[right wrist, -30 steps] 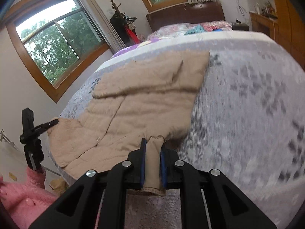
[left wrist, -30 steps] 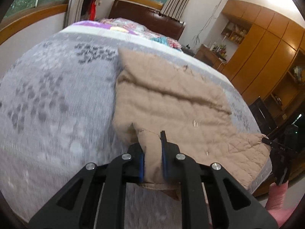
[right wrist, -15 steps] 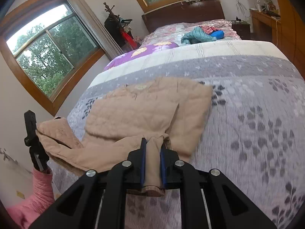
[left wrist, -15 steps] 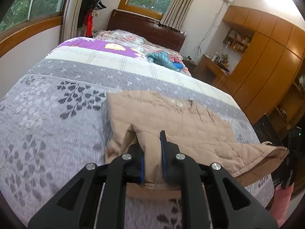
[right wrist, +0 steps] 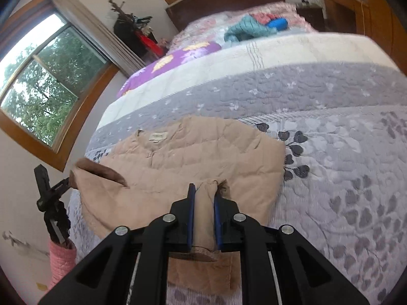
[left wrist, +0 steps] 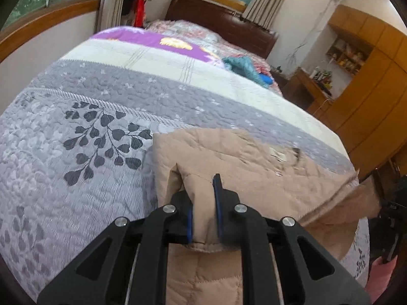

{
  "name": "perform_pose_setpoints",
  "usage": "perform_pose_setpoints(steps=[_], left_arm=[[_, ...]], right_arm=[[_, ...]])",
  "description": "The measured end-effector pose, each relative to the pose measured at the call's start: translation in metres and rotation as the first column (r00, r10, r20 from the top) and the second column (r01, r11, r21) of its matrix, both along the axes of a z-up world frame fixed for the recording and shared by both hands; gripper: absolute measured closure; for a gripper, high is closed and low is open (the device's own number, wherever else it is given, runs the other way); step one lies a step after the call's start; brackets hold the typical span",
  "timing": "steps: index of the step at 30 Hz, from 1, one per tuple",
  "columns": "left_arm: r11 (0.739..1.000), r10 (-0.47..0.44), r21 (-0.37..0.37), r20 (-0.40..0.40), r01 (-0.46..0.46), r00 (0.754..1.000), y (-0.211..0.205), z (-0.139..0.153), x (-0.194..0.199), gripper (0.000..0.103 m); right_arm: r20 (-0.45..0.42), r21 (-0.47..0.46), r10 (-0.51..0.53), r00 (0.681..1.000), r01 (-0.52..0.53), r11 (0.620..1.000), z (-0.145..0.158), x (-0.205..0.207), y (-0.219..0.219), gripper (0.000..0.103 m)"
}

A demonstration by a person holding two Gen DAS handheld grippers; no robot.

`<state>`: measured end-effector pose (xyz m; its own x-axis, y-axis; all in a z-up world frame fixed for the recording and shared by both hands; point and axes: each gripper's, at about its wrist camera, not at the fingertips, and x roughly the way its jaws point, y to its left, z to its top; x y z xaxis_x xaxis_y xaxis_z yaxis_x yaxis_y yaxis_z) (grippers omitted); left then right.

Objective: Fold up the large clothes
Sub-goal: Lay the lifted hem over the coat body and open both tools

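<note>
A tan quilted jacket [left wrist: 244,157] lies on the grey patterned bedspread [left wrist: 76,132], its collar label facing up. My left gripper [left wrist: 203,203] is shut on the jacket's near hem at its left corner. My right gripper [right wrist: 203,206] is shut on the hem of the same jacket [right wrist: 203,152] at its right corner. Both hold the hem raised above the bed, over the lower half of the jacket. The other gripper [right wrist: 51,193] shows at the left of the right wrist view, pinching the far hem corner.
The bedspread [right wrist: 330,152] stretches wide to the right and ahead. A teal garment [left wrist: 241,67] lies near the pillows by the dark headboard [left wrist: 221,17]. Wooden cabinets [left wrist: 368,81] stand to the right, a window [right wrist: 45,84] to the left.
Both grippers have lifted the jacket's hem and carried it forward toward the collar. The jacket now looks shorter, doubled over itself.
</note>
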<state>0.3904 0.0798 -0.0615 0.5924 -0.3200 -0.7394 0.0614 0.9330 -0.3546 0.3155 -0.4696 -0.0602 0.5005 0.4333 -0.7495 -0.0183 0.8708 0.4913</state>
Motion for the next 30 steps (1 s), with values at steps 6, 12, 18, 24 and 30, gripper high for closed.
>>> perform_pose_setpoints(steps=[6,12,18,24,30], left_arm=[[1.0,0.011,0.0,-0.086,-0.011,0.996,-0.003,-0.036,0.04,0.091],[1.0,0.001,-0.027,-0.142,-0.005,0.99,-0.002,-0.062,0.058,0.087],[0.989,-0.045,-0.146,-0.16,0.021,0.986,0.013,-0.052,0.058,0.073],[0.974,-0.038,-0.228,-0.106,0.013,0.994,0.031,-0.022,0.042,0.049],[0.996,-0.017,-0.091,-0.031,0.015,0.999,0.029,-0.003,0.015,0.045]], right_arm=[[-0.085,0.044,-0.027,0.996,0.031,0.999,-0.039,0.042,-0.013,0.09],[-0.129,0.072,-0.024,0.991,0.034,0.997,-0.062,0.059,-0.019,0.089],[-0.109,0.203,-0.03,0.994,0.051,0.978,-0.058,0.051,-0.039,0.059],[0.0,0.165,-0.11,0.994,0.109,0.98,-0.03,0.023,-0.058,0.043],[0.027,0.012,-0.04,0.999,0.04,0.999,-0.025,0.003,-0.021,0.045]])
